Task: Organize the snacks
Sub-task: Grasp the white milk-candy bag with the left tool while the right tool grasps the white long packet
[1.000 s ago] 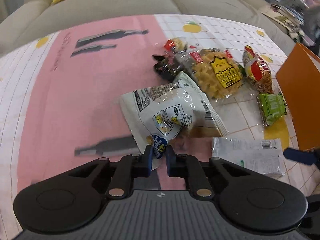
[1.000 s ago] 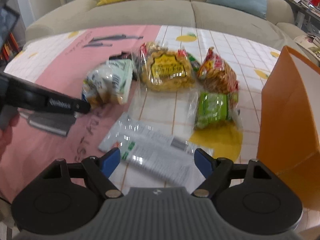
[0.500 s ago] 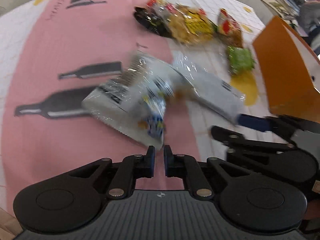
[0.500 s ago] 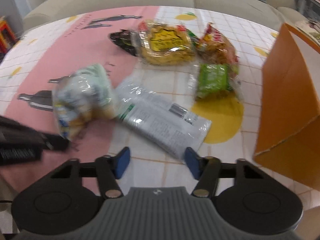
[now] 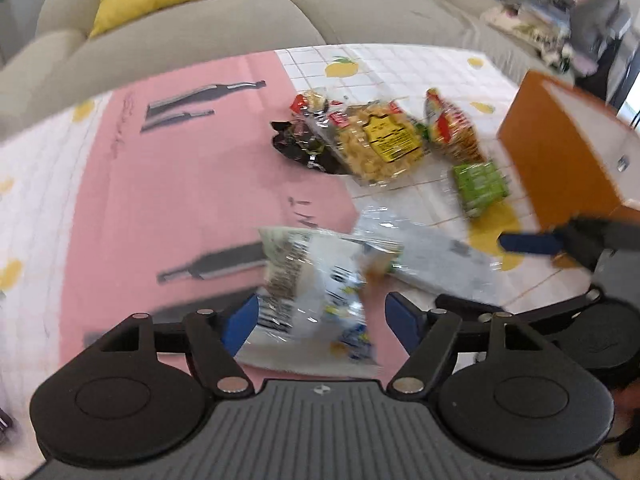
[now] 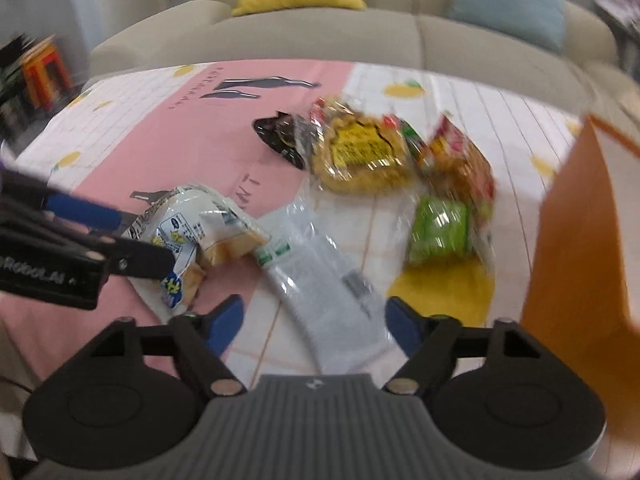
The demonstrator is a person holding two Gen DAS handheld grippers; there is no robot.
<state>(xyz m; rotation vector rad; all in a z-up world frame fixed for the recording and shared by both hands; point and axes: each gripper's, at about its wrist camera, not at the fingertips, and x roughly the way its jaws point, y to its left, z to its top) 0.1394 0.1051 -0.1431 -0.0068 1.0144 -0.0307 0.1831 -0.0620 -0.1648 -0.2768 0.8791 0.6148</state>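
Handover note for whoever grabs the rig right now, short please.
Left gripper: open, jaws either side of the white bread packet, which lies on the pink part of the tablecloth.
Right gripper: open, over the long white packet, nothing held.
Further back on the cloth: waffle pack, black packet, red-and-yellow snack bag, green packet.
Orange paper bag stands at the right edge of the table.
Done: no snack can be seen in the bag.
Left: all six snacks.
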